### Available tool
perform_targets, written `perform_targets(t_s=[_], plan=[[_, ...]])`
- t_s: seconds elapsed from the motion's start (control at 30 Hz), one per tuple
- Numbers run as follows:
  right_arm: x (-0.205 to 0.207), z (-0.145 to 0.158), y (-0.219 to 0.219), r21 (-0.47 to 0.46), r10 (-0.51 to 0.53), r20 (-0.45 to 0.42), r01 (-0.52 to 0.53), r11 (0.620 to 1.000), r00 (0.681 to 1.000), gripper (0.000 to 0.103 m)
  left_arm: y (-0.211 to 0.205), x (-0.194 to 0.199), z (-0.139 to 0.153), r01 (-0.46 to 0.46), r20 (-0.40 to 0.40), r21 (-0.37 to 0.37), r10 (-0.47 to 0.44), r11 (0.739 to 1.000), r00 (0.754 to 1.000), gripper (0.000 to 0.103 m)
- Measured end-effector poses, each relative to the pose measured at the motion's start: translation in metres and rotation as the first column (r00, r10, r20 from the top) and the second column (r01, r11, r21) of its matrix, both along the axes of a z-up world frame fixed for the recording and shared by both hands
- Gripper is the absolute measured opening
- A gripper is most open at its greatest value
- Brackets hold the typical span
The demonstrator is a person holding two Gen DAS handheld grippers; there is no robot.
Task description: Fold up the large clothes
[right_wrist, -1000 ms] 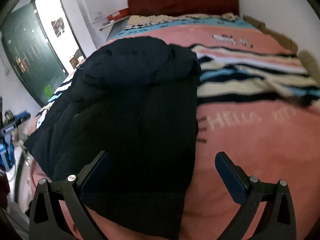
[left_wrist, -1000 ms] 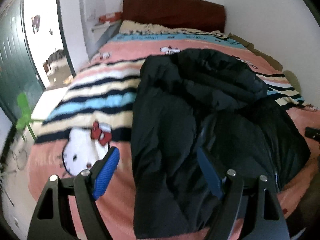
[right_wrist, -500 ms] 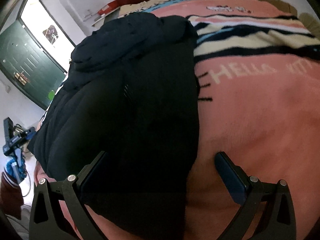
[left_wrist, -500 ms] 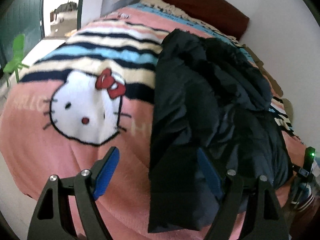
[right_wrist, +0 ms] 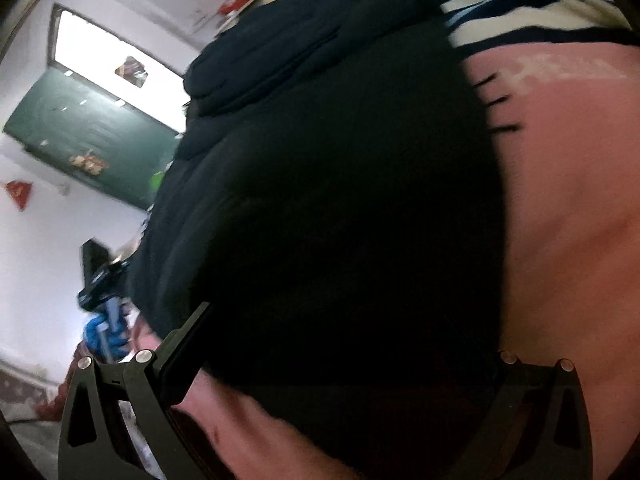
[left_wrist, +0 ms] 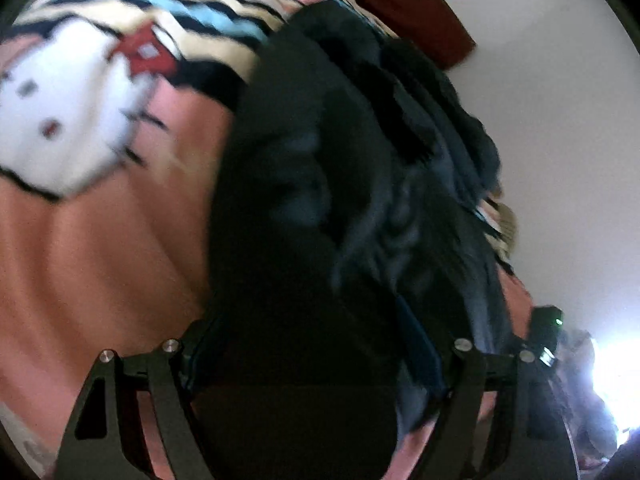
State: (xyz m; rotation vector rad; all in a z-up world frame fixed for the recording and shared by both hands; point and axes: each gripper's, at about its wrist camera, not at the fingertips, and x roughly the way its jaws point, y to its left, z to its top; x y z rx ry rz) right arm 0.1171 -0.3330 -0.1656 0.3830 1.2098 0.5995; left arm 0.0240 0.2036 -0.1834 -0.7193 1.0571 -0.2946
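A large black padded jacket (left_wrist: pixel 320 184) lies on a pink cartoon-cat blanket (left_wrist: pixel 100 240) on a bed. In the left wrist view my left gripper (left_wrist: pixel 312 356) is open, its jaws wide apart on either side of the jacket's near hem; the fingertips are partly hidden in the dark cloth. In the right wrist view the jacket (right_wrist: pixel 340 200) fills the middle. My right gripper (right_wrist: pixel 344 344) is open too, its jaws astride the jacket's near edge, and its right fingertip is hidden by the cloth.
The blanket (right_wrist: pixel 568 200) extends to the right of the jacket in the right wrist view. A red-brown headboard (left_wrist: pixel 400 4) and white wall stand behind the bed. A green door (right_wrist: pixel 92 136) and the other gripper (right_wrist: pixel 102 280) are at left.
Both grippers have moved down and forward to the jacket's near hem, and its cloth now lies between their jaws. Both views have tilted. The jaws stay wide apart.
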Motion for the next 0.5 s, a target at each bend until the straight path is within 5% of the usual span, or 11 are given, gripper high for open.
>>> perform_targets(t_s=[0.23,0.4,0.5], plan=[[-0.001,-0.001,-0.004,0.068,-0.019,-0.022,0.021,0.997,1.0,0.094,-0.009,-0.005,0.0,0.015,-0.009,-0.019,-0.016,1.0,1.0,0.079],[0.002,-0.002,-0.007,0.066,-0.058,-0.034,0.06,0.996,0.998,0.054,-0.018,-0.002,0.006,0.027,0.004,-0.008,-0.027,1.0,1.0,0.077],[0.004,-0.006,-0.008,0.077,-0.07,-0.032,0.072,0.994,0.997,0.045,-0.023,-0.001,0.009,0.03,0.007,0.012,-0.03,0.999,1.0,0.076]])
